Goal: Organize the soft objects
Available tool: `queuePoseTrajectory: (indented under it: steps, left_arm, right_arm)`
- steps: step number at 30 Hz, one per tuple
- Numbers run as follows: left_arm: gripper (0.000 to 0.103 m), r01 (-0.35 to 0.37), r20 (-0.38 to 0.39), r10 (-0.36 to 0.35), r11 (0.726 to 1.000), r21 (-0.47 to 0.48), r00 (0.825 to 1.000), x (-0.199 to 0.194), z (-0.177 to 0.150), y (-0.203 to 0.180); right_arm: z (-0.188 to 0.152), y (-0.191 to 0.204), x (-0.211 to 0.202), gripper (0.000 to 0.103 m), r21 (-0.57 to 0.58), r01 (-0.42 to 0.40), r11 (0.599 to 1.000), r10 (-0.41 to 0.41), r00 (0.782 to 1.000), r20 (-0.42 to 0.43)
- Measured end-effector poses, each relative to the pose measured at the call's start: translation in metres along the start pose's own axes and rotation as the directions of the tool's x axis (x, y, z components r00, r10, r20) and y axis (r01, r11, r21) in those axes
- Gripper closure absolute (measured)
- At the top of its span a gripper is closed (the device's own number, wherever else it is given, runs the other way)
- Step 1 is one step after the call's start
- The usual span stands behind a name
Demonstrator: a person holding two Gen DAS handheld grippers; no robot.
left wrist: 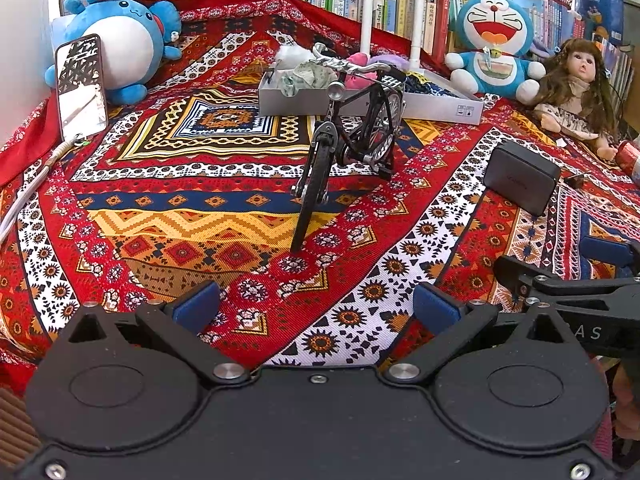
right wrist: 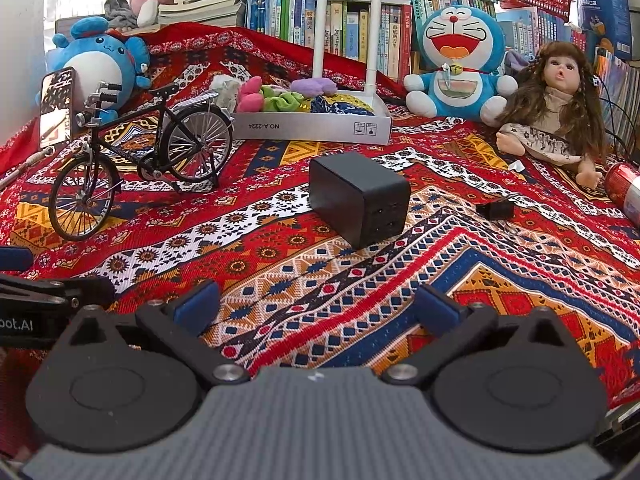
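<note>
A shallow white box (right wrist: pixel 312 130) at the back of the patterned cloth holds several soft scrunchies: pink (right wrist: pixel 251 97), green (right wrist: pixel 280 101), purple (right wrist: pixel 314 86), dark blue (right wrist: pixel 340 106). The box also shows in the left wrist view (left wrist: pixel 440 106), with a pale scrunchie (left wrist: pixel 304 76) and a pink one (left wrist: pixel 358 62) partly hidden behind the model bicycle. My left gripper (left wrist: pixel 316 308) is open and empty, low over the cloth near the front. My right gripper (right wrist: pixel 316 308) is open and empty, just right of the left one.
A black model bicycle (left wrist: pixel 352 128) (right wrist: pixel 140 160) stands mid-table. A black cube (right wrist: pixel 358 198) (left wrist: pixel 520 178) and small black adapter (right wrist: pixel 496 210) lie right of it. A blue plush (left wrist: pixel 116 44), Doraemon plush (right wrist: pixel 460 60), doll (right wrist: pixel 556 104), phone (left wrist: pixel 80 86) and red can (right wrist: pixel 624 192) line the edges. Bookshelves stand behind.
</note>
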State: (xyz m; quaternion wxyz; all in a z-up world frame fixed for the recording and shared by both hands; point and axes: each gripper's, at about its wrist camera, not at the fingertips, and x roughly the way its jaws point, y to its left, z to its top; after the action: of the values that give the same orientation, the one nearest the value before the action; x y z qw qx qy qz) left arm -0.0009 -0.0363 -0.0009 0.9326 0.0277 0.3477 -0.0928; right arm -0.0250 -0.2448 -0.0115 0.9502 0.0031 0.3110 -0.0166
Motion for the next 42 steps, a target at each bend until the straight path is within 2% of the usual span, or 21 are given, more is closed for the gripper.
queuePoseTrajectory:
  steps: [42]
  left_arm:
    - [0.000,-0.013,0.000,0.013,1.000,0.010,1.000,0.0017,-0.0015,-0.0011]
  right_arm:
    - [0.0002,-0.0006,0.0012,0.000,0.003,0.003,1.000,-0.002,1.000,-0.003]
